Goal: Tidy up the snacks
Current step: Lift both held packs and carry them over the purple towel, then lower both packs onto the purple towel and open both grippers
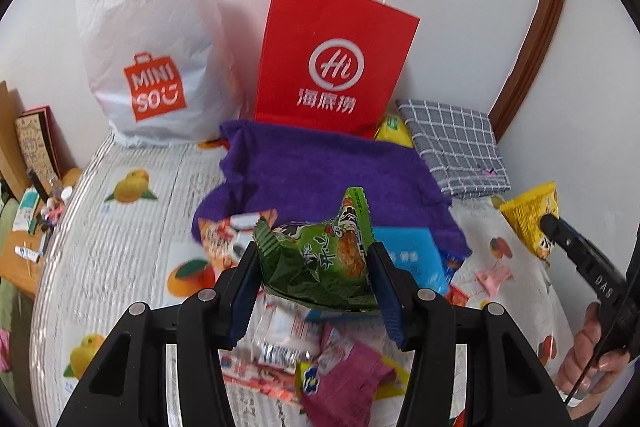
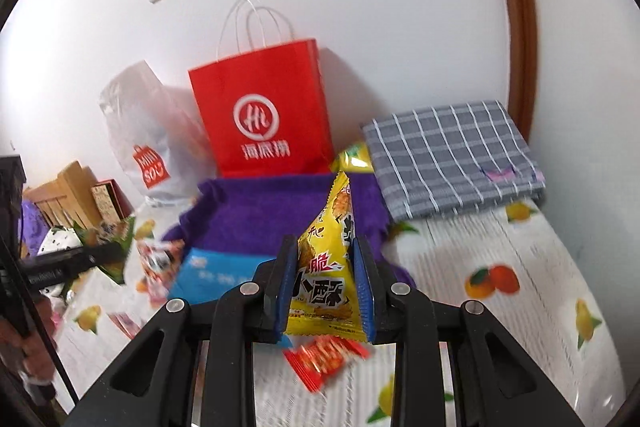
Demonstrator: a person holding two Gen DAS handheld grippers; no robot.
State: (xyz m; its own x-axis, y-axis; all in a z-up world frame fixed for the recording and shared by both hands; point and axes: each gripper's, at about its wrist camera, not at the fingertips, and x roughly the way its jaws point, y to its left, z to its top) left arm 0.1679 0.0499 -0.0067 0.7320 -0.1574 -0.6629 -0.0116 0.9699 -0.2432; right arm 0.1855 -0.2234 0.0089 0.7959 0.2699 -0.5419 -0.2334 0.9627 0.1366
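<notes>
Gripping green pkt (image 1: pixel 320 259) left, yellow pkt (image 2: pixel 328 267) right.

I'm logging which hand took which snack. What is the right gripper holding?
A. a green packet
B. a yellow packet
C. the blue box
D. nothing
B: the right gripper is clamped on a yellow packet; the green packet is in the left gripper.
</notes>
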